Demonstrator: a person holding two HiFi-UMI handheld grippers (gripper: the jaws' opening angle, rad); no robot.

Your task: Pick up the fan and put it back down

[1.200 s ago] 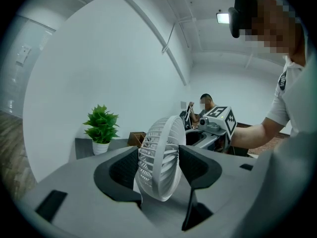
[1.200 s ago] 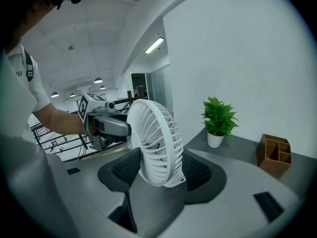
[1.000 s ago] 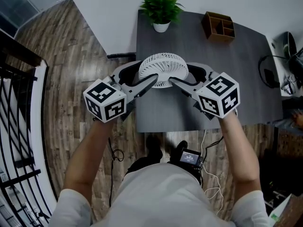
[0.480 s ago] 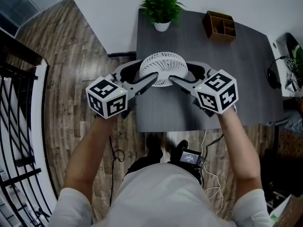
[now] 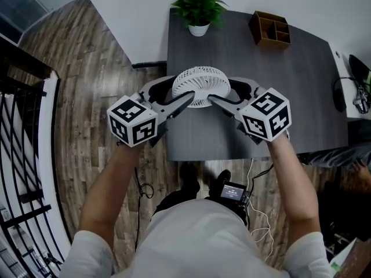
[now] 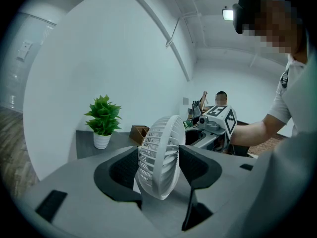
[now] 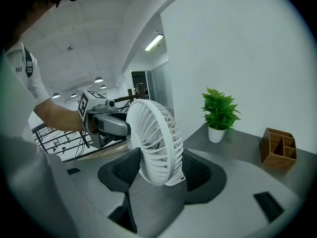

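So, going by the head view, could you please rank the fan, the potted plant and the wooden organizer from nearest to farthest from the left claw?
1. fan, clamped in the left claw itself.
2. potted plant, at the far left corner of the table.
3. wooden organizer, at the far edge, further right.

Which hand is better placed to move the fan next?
Neither alone, I think: the left gripper and right gripper each clamp the fan from opposite sides, so both should move it together.
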